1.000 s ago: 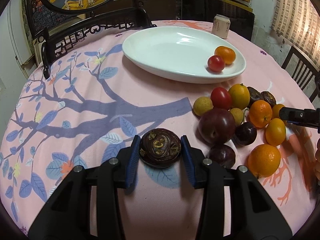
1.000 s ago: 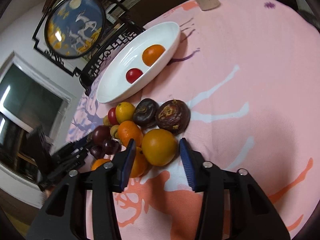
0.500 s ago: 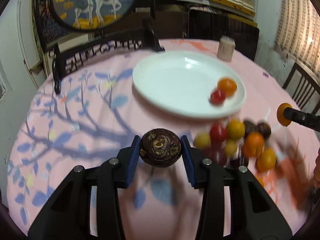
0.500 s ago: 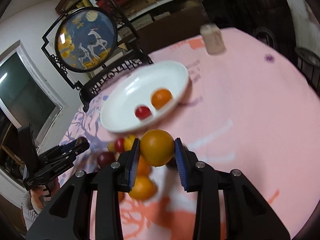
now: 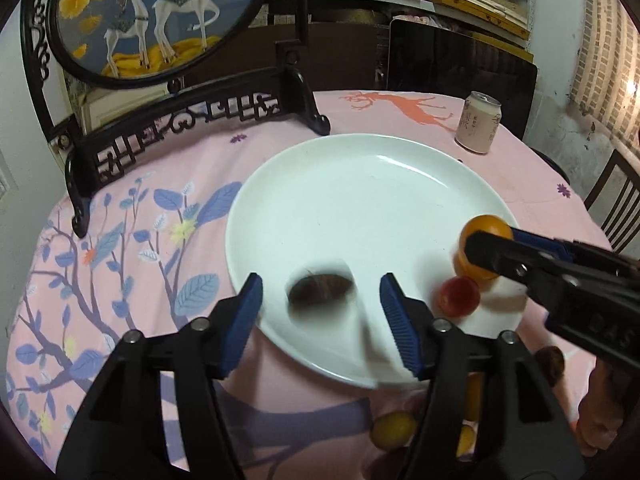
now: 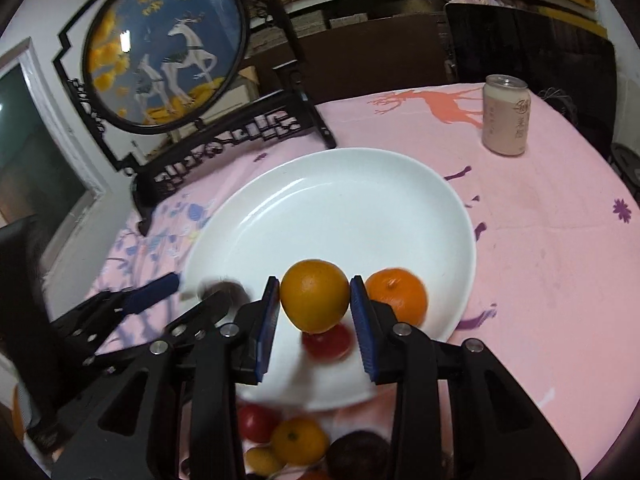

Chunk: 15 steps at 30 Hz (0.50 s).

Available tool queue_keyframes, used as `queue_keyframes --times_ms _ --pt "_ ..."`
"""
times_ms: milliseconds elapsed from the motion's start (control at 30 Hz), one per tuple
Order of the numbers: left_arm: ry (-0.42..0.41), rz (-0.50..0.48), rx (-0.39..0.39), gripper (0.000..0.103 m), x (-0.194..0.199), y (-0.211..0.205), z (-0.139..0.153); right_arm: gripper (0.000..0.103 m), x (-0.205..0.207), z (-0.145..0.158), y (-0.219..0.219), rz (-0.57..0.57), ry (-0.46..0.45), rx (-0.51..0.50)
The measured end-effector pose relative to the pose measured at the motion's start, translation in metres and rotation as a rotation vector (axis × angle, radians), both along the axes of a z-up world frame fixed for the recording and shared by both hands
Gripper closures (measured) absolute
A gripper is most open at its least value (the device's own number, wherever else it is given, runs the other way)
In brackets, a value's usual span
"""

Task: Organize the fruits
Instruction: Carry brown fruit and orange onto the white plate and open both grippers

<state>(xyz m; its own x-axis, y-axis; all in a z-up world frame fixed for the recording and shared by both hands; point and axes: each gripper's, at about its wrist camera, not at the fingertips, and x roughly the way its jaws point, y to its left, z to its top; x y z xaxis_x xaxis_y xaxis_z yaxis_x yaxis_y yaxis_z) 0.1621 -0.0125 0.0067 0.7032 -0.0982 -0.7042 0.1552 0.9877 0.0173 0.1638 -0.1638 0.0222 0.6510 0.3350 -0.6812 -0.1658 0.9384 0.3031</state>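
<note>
Both views are dim, warm indoor pictures with a yellowish cast. The white plate (image 5: 360, 184) is the brightest surface and carries soft glare streaks from overhead light, seen again in the right wrist view (image 6: 320, 200). A small lamp glow flares on the brick wall (image 5: 630, 86) at the far right. The dark fruit (image 5: 320, 288) on the plate is smeared by motion blur, with a grey ghosted shadow around it. The red tomato (image 6: 327, 340) is blurred too, as is the loose fruit (image 6: 296, 440) along the bottom edge. Fisheye distortion bends the round deer screen (image 6: 168, 44) and black vignetting fills the corners.
</note>
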Motion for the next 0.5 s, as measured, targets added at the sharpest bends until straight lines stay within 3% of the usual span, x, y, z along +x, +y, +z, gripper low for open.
queue_keyframes --times_ms 67,300,500 --pt "-0.005 -0.010 -0.003 0.037 -0.002 0.000 0.002 0.055 -0.002 0.001 -0.004 0.003 -0.019 0.005" --pt "-0.022 0.008 -0.006 0.031 -0.021 0.012 0.004 0.055 -0.025 0.014 -0.022 -0.006 -0.059 0.059" --pt "-0.013 0.026 -0.036 0.028 -0.054 0.030 0.000 0.055 -0.074 0.014 -0.045 -0.029 -0.082 0.068"
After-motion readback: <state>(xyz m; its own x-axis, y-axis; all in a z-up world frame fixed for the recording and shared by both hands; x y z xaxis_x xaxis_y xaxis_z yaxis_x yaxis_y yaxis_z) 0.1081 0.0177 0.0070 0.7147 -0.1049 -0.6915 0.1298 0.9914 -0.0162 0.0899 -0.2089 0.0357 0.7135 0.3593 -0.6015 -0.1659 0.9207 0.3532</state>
